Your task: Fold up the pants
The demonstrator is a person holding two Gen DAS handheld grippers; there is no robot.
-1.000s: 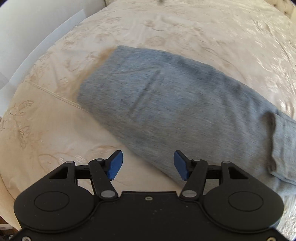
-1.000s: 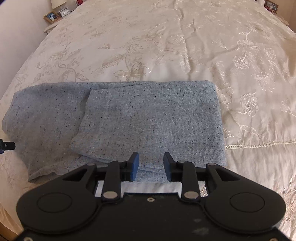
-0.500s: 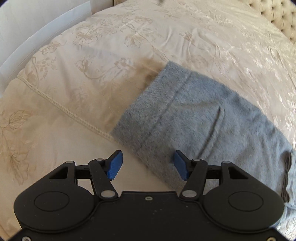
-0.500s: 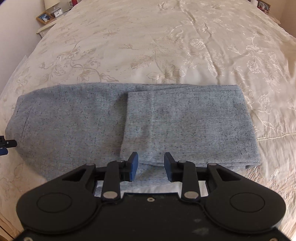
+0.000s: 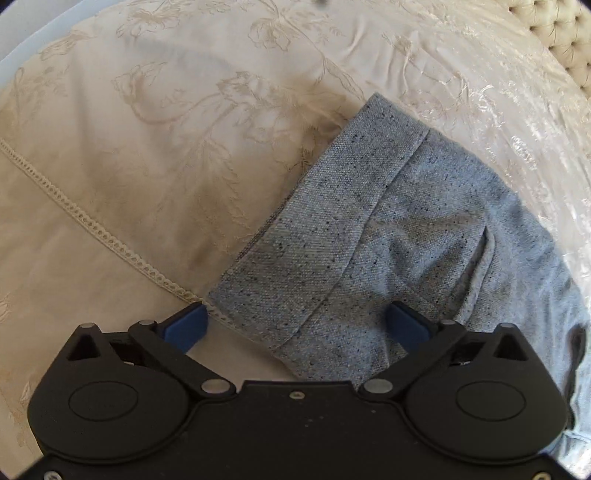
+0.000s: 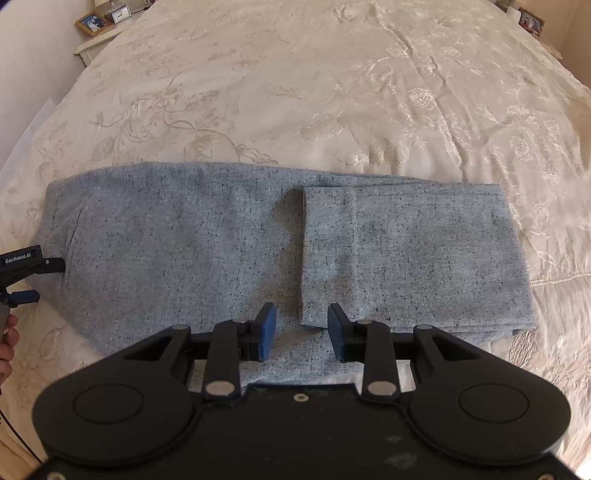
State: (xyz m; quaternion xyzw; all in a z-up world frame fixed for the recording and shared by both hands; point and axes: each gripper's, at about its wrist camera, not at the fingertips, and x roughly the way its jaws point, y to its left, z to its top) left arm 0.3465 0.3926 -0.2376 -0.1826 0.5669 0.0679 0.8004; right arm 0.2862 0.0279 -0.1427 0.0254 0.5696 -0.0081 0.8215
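Your left gripper (image 5: 297, 325) is spread wide, its blue fingers (image 5: 186, 325) well apart and holding nothing. The waistband corner of the grey pants (image 5: 369, 236) lies between and just ahead of those fingers, on the cream bedspread (image 5: 129, 166). The left finger sits over bare bedspread beside a line of lace trim (image 5: 92, 225) that runs off ahead and to the left; the right finger is over the cloth. A pocket opening shows ahead to the right of that gripper. A tufted headboard (image 5: 554, 33) shows far ahead at the upper right.

Your right gripper (image 6: 302, 328) is partly open, its fingers (image 6: 266, 326) apart by a modest gap and gripping nothing. The pants (image 6: 184, 251) lie straight ahead of it, stretched sideways across the bedspread (image 6: 332, 92). The leg end is folded back over the rest, forming a doubled layer ahead and to the right; the corner of that flap's edge sits just ahead of the gap between the fingers. Your left gripper (image 6: 22, 280) shows far to the left, at the waist end of the pants. A picture frame (image 6: 92, 23) and a small clock (image 6: 120, 14) stand on a nightstand far ahead to the left.
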